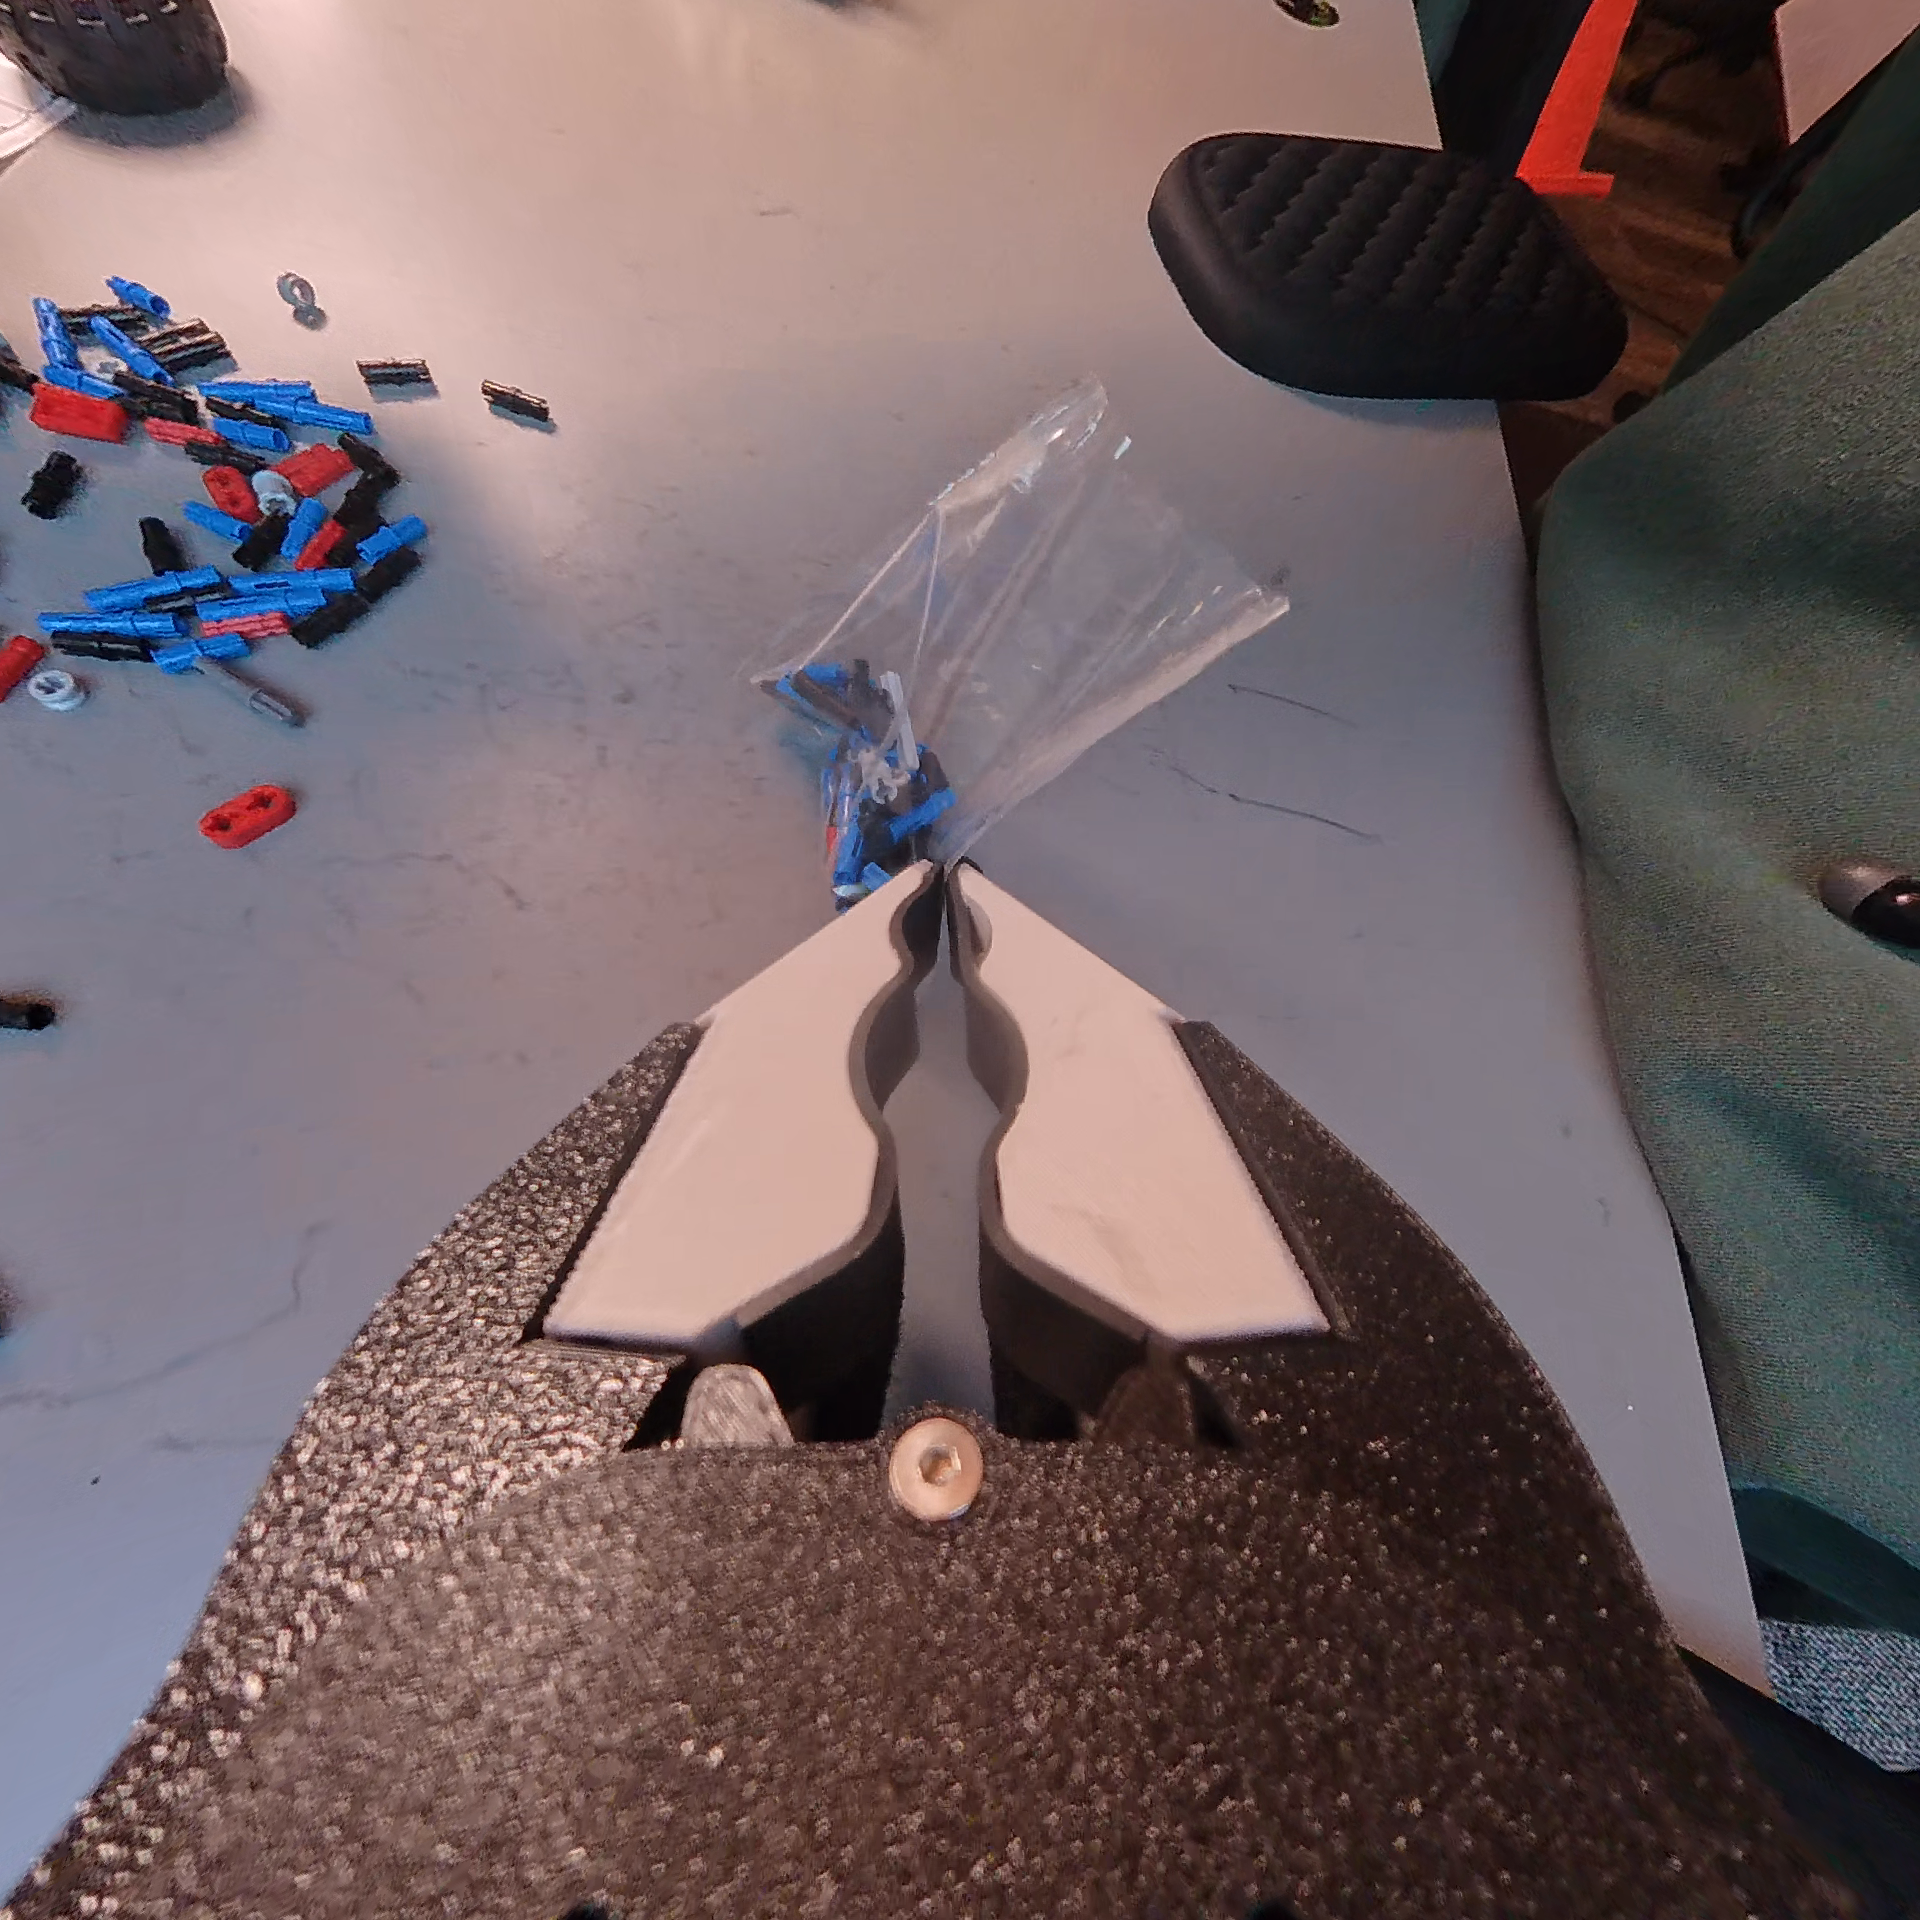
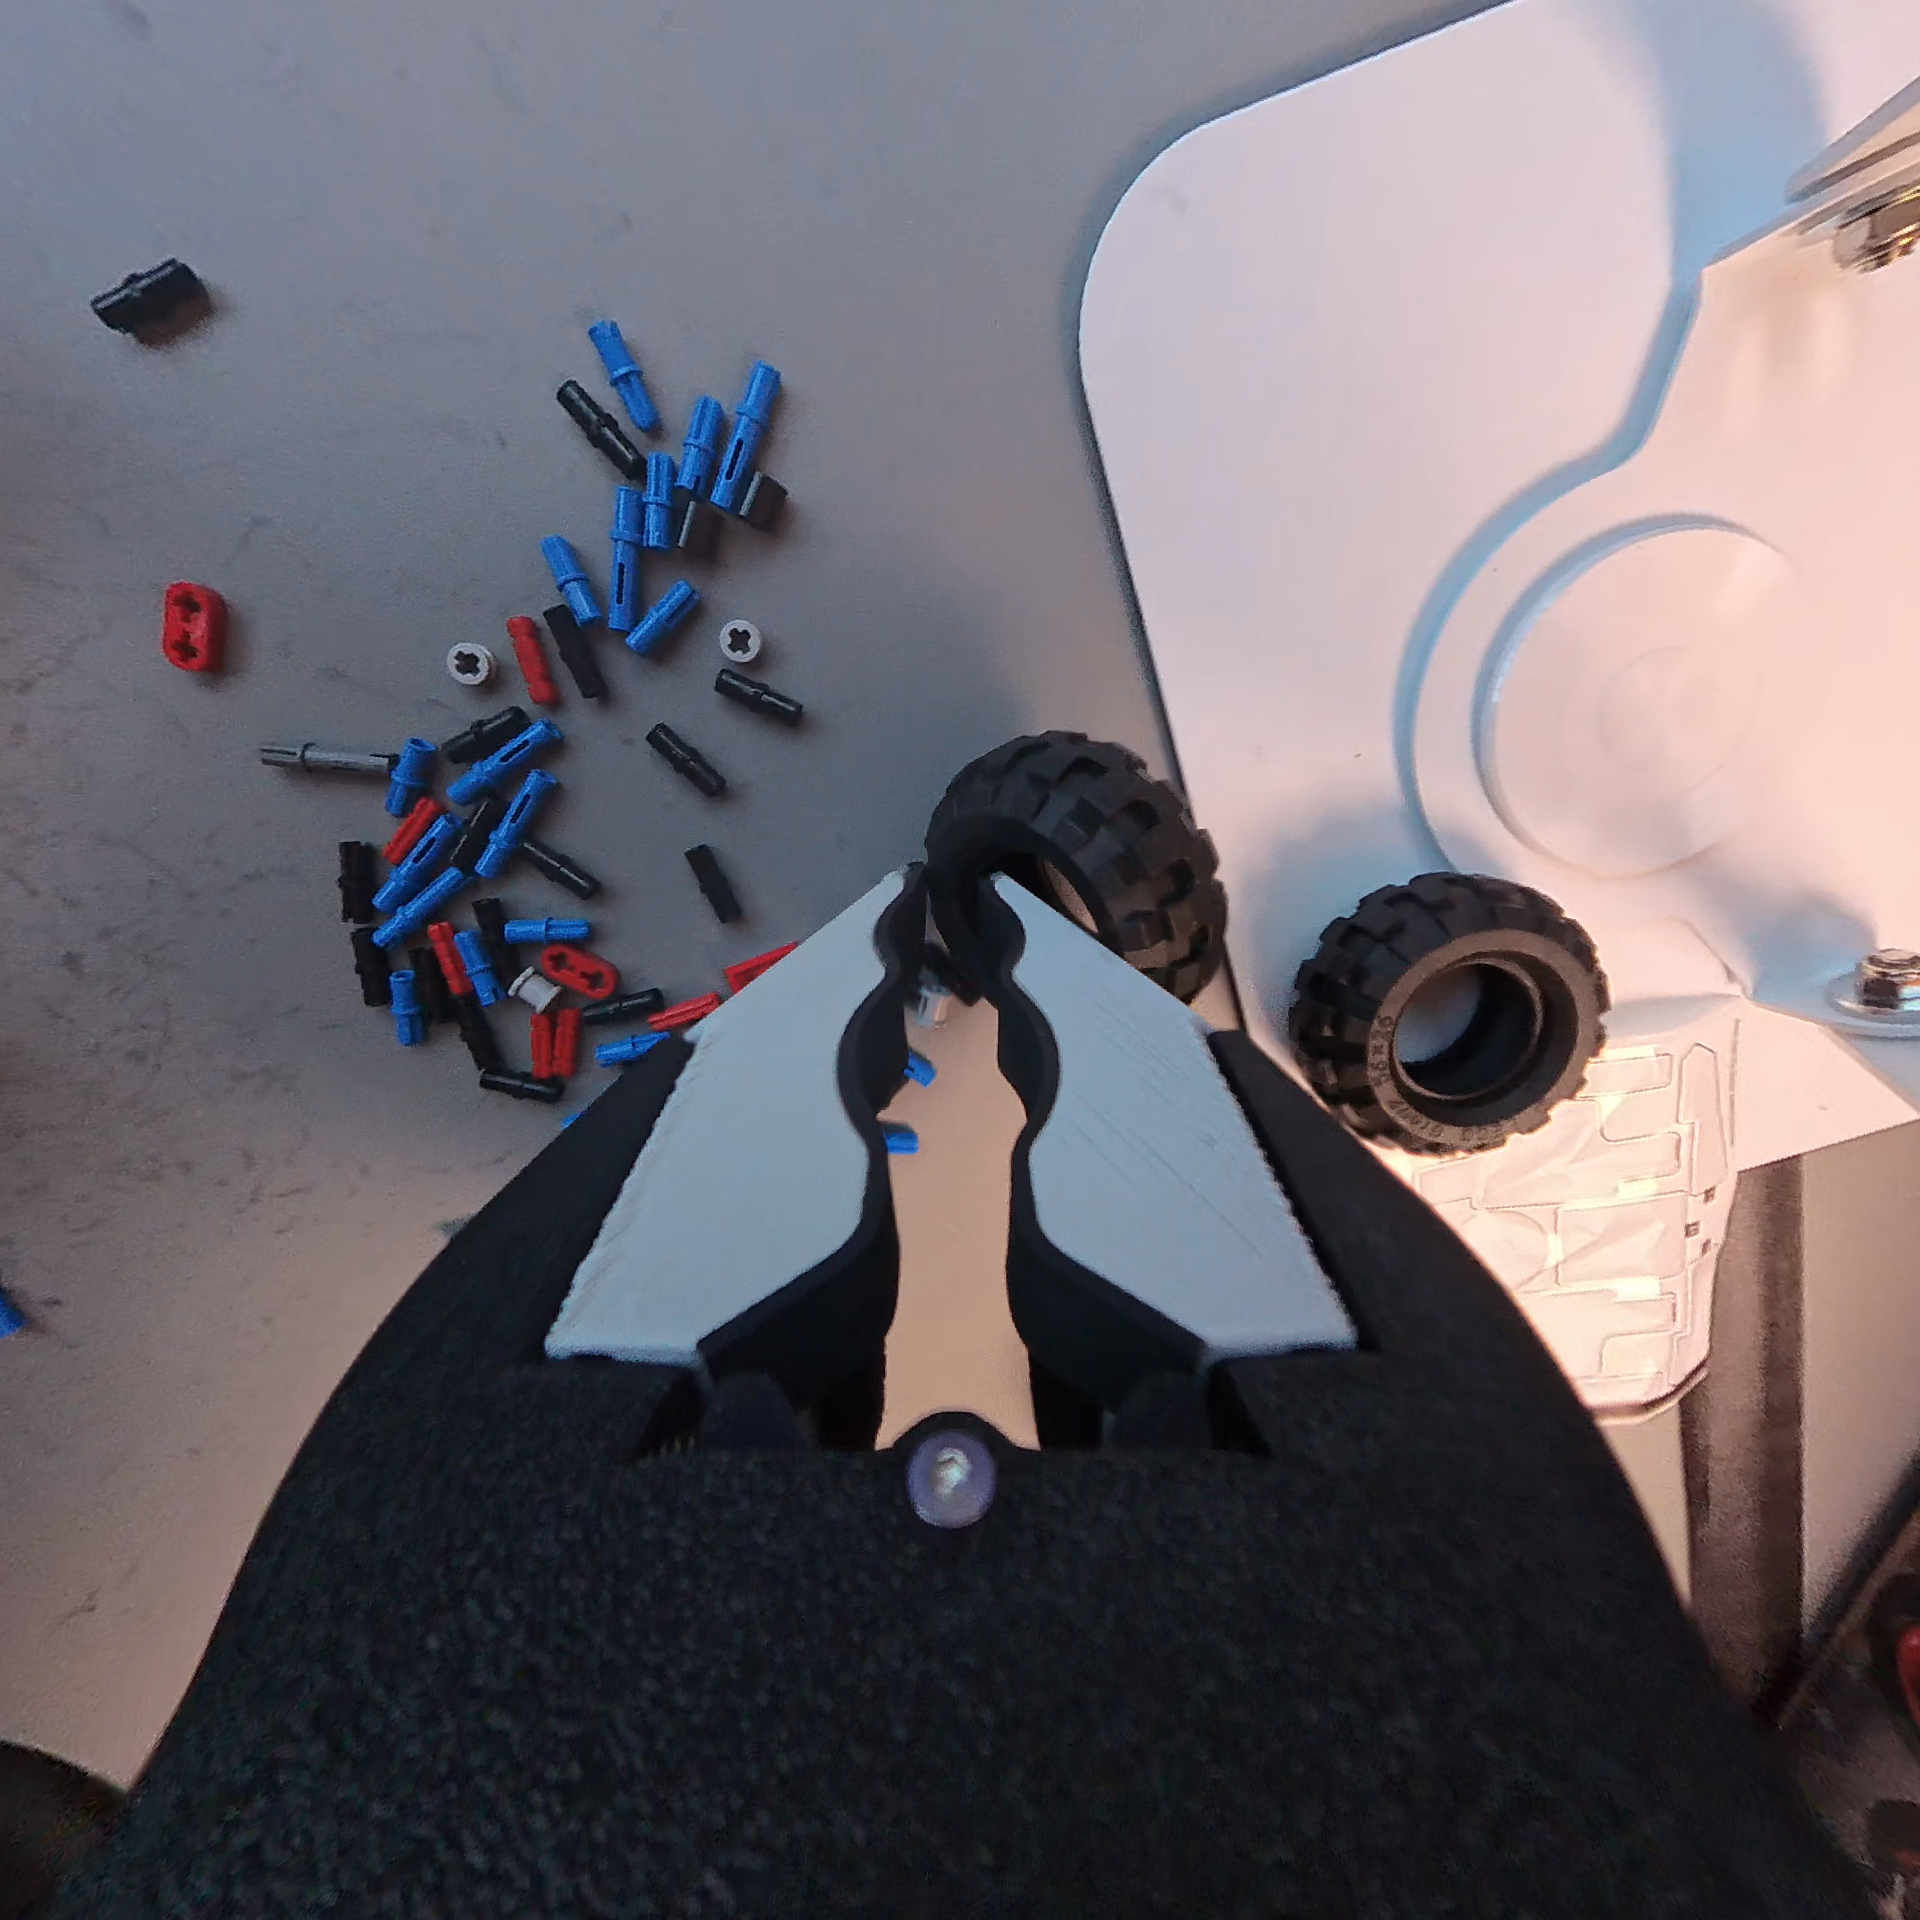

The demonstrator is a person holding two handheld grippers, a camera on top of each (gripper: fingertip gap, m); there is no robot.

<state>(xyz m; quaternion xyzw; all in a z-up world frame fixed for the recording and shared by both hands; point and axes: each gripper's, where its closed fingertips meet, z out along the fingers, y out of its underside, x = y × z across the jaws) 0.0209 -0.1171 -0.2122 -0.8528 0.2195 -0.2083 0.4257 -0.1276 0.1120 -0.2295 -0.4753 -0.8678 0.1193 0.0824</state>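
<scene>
While the left wrist view looks down on the grey table, the left hand-held gripper has its two fingertips pressed together on the lower corner of a clear plastic bag. Blue and black pins are bunched in the bag's bottom, just at 11 o'clock from the tips, and the empty upper part of the bag fans out toward 1 o'clock. At 10 o'clock, well apart, a loose scatter of blue, black and red pieces lies on the table, with a single red two-hole link nearer, at 9 o'clock. A black textured armrest overhangs the table at 1 o'clock, and green fabric fills the side at 3 o'clock.

In the right wrist view, the right hand-held gripper is nearly closed on the rim of a small black knobbly tyre: the right fingertip sits inside the tyre's hole and the left one outside its wall. A second black tyre stands at 3 o'clock, apart from the first, against a white metal plate that spreads from 1 to 3 o'clock. From 9 to 11 o'clock, blue, black and red pins are strewn over the table, with a red link off at 10 o'clock
</scene>
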